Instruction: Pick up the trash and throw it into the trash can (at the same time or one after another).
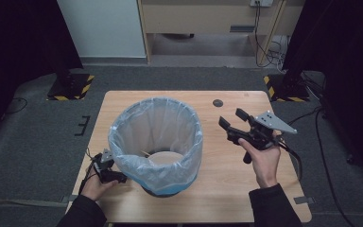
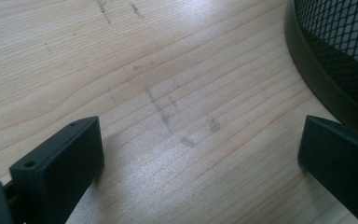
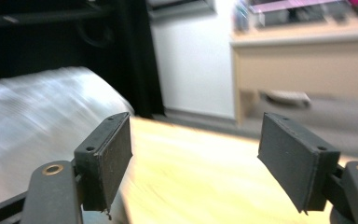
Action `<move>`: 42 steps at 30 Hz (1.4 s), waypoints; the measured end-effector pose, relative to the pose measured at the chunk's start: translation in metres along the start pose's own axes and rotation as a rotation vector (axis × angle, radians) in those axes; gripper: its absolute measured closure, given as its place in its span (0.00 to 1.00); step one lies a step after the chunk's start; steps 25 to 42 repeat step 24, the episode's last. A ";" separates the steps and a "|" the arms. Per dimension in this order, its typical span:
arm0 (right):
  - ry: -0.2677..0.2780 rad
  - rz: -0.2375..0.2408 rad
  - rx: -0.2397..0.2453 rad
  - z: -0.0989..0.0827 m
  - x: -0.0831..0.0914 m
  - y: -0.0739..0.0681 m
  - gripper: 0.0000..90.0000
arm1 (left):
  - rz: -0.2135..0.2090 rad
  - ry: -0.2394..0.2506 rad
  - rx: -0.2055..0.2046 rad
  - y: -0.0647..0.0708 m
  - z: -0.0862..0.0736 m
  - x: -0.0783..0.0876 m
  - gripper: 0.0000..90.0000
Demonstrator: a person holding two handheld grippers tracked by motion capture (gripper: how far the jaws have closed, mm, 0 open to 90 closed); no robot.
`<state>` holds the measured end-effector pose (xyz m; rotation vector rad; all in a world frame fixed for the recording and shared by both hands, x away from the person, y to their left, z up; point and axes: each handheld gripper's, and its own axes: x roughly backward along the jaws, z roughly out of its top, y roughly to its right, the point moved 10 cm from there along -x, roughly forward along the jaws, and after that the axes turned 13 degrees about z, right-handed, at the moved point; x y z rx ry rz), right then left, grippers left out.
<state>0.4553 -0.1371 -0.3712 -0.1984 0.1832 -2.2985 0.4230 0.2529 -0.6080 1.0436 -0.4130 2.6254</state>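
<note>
Two dark sleeves come up from the bottom of the high view, and we see a hand on each gripper. Our left gripper (image 1: 109, 176) sits low on the wooden table (image 1: 227, 189), right beside the bin (image 1: 156, 142). We cannot tell from up here how its jaws stand. Our right gripper (image 1: 234, 119) is held up over the table, to the right of the bin, with its jaws spread apart and nothing between them. The bin stands upright in the middle of the table. It has a pale blue plastic bag (image 1: 127, 130) folded over its rim.

Next, the left gripper view. We see two black jaws wide apart with only bare wood between them. The bin's black mesh wall (image 2: 340, 42) curves in at the top right, near one jaw.

Last, the right gripper view, which is blurry. Its jaws are wide apart and hold nothing. The bag's shiny side (image 3: 37, 121) is at the left.
</note>
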 end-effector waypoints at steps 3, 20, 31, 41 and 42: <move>-0.082 -0.046 -0.047 -0.034 0.009 0.027 0.27 | 0.000 0.000 0.000 0.000 0.000 0.000 0.00; -0.580 -0.154 -0.088 -0.200 0.063 0.098 0.20 | 0.000 0.000 0.000 0.000 0.000 0.000 0.00; -0.598 -0.182 -0.089 -0.204 0.068 0.106 0.18 | 0.000 0.000 0.000 0.000 0.000 0.000 0.00; -0.598 -0.182 -0.089 -0.204 0.068 0.106 0.18 | 0.000 0.000 0.000 0.000 0.000 0.000 0.00; -0.598 -0.182 -0.089 -0.204 0.068 0.106 0.18 | 0.000 0.000 0.000 0.000 0.000 0.000 0.00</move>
